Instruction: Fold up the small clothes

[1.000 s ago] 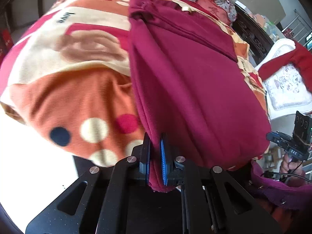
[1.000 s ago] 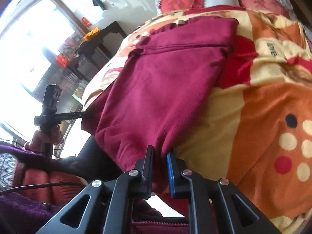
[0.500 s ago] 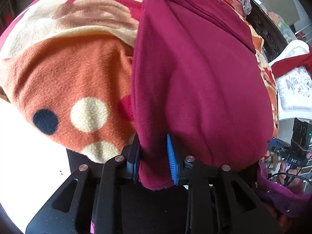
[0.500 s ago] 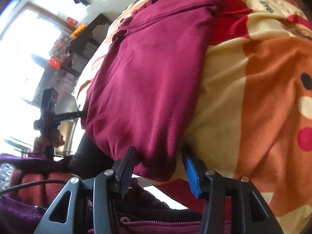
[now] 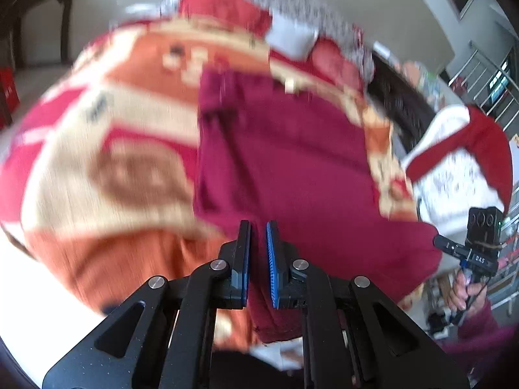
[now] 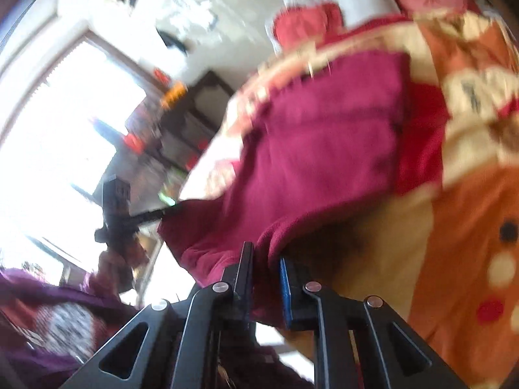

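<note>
Both views blurred. Maroon garment (image 5: 292, 168) lies spread on a bed, over a patterned blanket (image 5: 107, 162) of orange, cream and red with dots; far end of the garment reaches toward the red pillows (image 5: 223, 9) at the head, near edge hangs off the near side of the bed. Left hand-held gripper (image 5: 258, 253) — jaws have just closed, now narrow, pinching the near left corner of the garment, cloth running down between the blue pads. Right hand-held gripper (image 6: 266, 278) likewise has just closed to a narrow gap on the near right corner; a fold of maroon cloth is bunched between its jaws and lifted off the blanket, shadow beneath. In the left view, the person's right hand (image 5: 467, 291) grips its handle at far right. White-and-red cloth (image 5: 460, 162) lies beyond the bed's right side.
</note>
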